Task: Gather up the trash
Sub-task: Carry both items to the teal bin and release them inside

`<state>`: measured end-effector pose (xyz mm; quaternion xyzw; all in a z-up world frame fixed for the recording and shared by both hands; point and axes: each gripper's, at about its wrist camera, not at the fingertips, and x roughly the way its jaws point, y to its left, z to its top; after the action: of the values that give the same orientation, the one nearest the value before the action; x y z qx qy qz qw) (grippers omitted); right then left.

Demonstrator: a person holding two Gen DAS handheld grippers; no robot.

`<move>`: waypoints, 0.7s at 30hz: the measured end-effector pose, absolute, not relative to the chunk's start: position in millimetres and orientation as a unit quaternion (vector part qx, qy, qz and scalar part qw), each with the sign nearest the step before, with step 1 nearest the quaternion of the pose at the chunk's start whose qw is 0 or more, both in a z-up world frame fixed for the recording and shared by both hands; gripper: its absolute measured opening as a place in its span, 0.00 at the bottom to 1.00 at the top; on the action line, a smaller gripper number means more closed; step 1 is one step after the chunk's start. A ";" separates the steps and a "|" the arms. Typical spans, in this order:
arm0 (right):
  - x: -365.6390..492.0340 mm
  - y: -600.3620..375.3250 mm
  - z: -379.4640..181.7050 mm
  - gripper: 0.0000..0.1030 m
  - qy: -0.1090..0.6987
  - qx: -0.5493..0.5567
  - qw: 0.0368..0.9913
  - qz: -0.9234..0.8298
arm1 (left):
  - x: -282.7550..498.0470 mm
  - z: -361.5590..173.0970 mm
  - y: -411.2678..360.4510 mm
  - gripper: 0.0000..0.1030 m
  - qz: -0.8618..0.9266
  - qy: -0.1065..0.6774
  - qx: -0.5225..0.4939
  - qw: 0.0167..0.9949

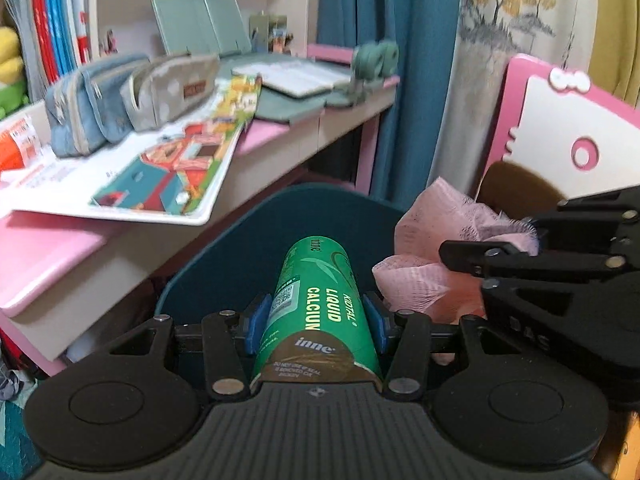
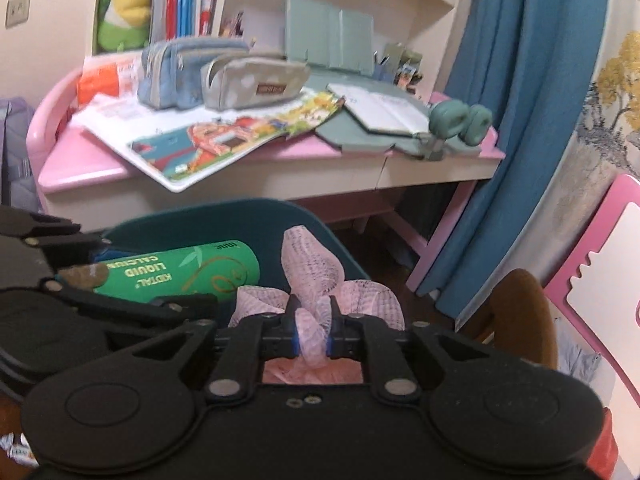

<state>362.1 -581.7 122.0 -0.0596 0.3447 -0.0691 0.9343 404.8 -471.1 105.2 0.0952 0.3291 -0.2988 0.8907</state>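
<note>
- On the far left of the left wrist view, upright books fill a shelf, with a yellow and green plush toy beside them.
- A pink desk carries a blue pencil case, a grey dotted pencil case just beside it, and a picture book overhanging the front edge.
- Further right on the desk lies an open notebook, with a green clip-on stand at the desk's end.
- The left gripper is closed on a green tube labelled liquid calcium; its blue pads press both sides, and the tube points forward over the teal bin.
- A blue curtain hangs behind the desk.
- The right gripper pinches a wad of pink netted paper between nearly closed jaws, just right of the tube and above the bin's rim.
- In the right wrist view the tube lies sideways, near the paper but not clearly touching it.
- On the right, a pink and white board leans by a brown chair back.
</note>
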 end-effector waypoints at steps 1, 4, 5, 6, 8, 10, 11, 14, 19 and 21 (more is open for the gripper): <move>364.2 -582.3 120.3 0.11 0.350 -0.059 0.933 -0.063 | 407.4 102.0 -472.0 0.47 -0.298 0.334 0.097 0.889; 368.7 -581.9 114.8 0.14 0.364 -0.060 0.929 -0.039 | 417.1 91.3 -473.1 0.47 -0.291 0.353 0.101 0.883; 369.1 -580.8 113.9 0.14 0.370 -0.061 0.927 -0.026 | 420.1 88.3 -472.1 0.47 -0.289 0.358 0.100 0.882; 368.8 -579.7 115.0 0.16 0.368 -0.062 0.927 -0.018 | 421.9 86.3 -471.6 0.47 -0.289 0.362 0.099 0.881; 369.1 -577.1 114.2 0.20 0.376 -0.071 0.924 -0.005 | 424.8 82.3 -470.8 0.47 -0.289 0.366 0.102 0.879; 369.7 -578.3 114.6 0.21 0.380 -0.070 0.922 -0.007 | 427.0 79.5 -470.8 0.47 -0.289 0.368 0.107 0.877; 369.3 -578.3 115.1 0.25 0.380 -0.072 0.922 -0.008 | 426.4 79.1 -471.4 0.47 -0.293 0.367 0.111 0.876; 368.5 -582.1 116.1 0.35 0.380 -0.072 0.922 -0.017 | 426.1 78.1 -473.5 0.47 -0.291 0.371 0.117 0.874; 360.5 -593.5 122.0 0.53 0.369 -0.054 0.928 -0.023 | 425.0 81.4 -473.6 0.59 -0.286 0.371 0.115 0.876; 356.2 -595.3 124.2 0.62 0.365 -0.049 0.929 -0.021 | 423.2 84.2 -470.1 0.69 -0.280 0.365 0.109 0.881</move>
<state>356.2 -595.3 124.2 -0.0495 0.3654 -0.0209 0.9293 423.2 -470.1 84.2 0.1091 0.3648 -0.2798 0.8813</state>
